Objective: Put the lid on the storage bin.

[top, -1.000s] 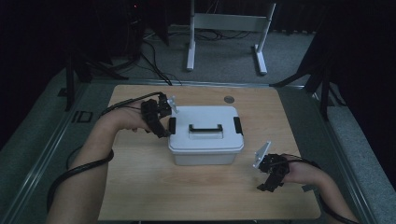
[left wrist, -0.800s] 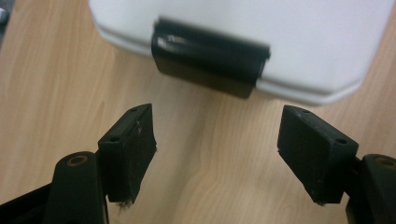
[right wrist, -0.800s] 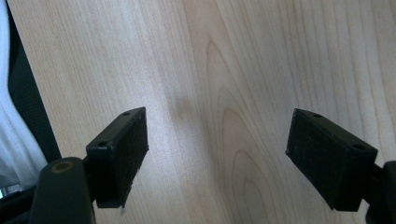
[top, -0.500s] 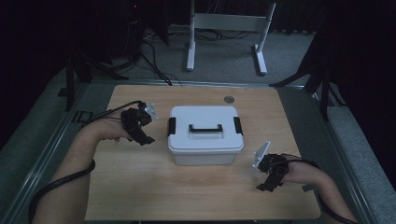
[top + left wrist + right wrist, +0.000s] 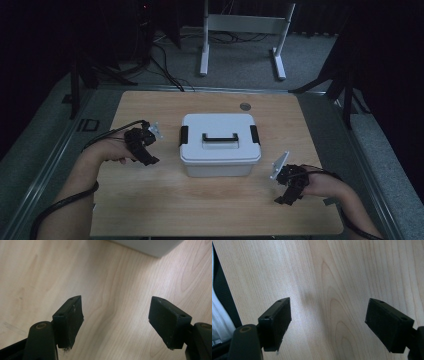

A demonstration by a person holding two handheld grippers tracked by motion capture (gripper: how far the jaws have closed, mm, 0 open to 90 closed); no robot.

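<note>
Black claw [image 5: 150, 161], flat screwed pads [image 5: 167, 319], grey three-cornered plate [image 5: 279, 164], trailing black cable [image 5: 55, 210]

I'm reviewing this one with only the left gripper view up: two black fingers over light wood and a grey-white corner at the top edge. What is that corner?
Observer: It belongs to a white lidded storage box in the middle of the wooden table; the high view shows its black carry handle and a black latch on each end.
Operator: Is the lid on?
Observer: Yes, it sits on the box with both latches down against the sides.
Operator: Where is the other gripper?
Observer: The right gripper is at the box's near right, apart from it, its fingers open over bare wood.
Operator: And mine against the box?
Observer: The left gripper is to the box's left, not touching it, fingers open with nothing between them.
</note>
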